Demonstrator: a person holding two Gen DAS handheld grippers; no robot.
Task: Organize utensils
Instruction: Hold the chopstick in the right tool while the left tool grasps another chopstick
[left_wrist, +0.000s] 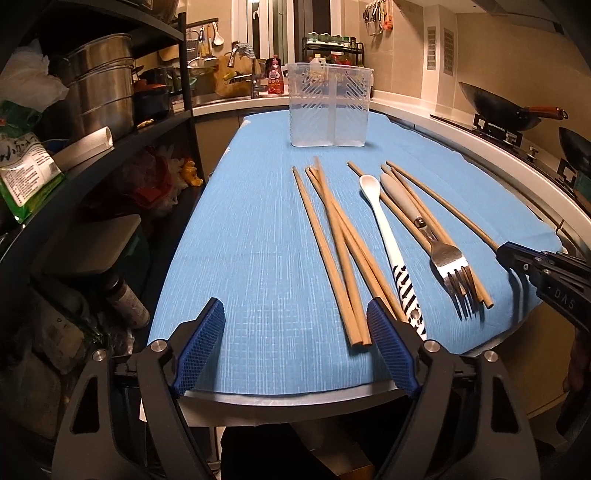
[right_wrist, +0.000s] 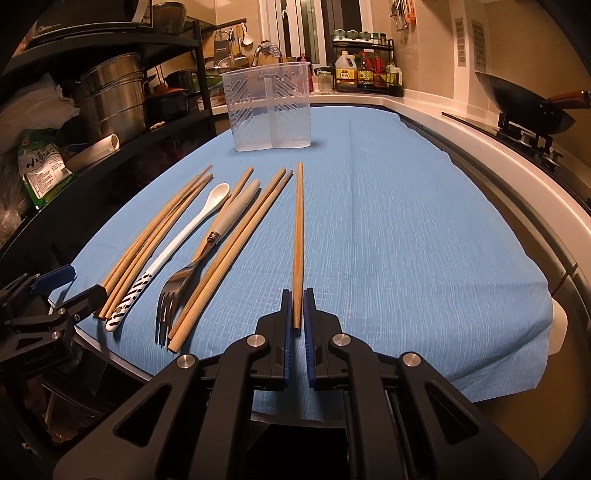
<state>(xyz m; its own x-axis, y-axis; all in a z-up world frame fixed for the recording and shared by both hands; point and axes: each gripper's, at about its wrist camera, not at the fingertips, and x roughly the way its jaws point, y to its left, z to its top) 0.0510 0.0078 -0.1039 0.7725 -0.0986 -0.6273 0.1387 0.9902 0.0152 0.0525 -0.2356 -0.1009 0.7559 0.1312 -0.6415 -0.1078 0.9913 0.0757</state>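
Several wooden chopsticks (left_wrist: 332, 251), a white spoon (left_wrist: 384, 229) with a striped handle and a grey-handled fork (left_wrist: 439, 247) lie on the blue cloth (left_wrist: 251, 236). A clear two-compartment holder (left_wrist: 330, 105) stands empty at the far end; it also shows in the right wrist view (right_wrist: 269, 107). My left gripper (left_wrist: 295, 350) is open and empty at the near edge, left of the chopsticks. My right gripper (right_wrist: 297, 314) is shut on the near end of a single chopstick (right_wrist: 298, 236), which lies along the cloth (right_wrist: 406, 229). The spoon (right_wrist: 184, 236), fork (right_wrist: 199, 266) and other chopsticks (right_wrist: 236, 251) lie left of it.
A black shelf (left_wrist: 147, 125) with steel pots (left_wrist: 103, 81) and packets stands on the left. A stove with woks (left_wrist: 509, 107) runs along the right. A sink and bottles (right_wrist: 365, 74) are at the back. The cloth's right half (right_wrist: 424, 184) is bare.
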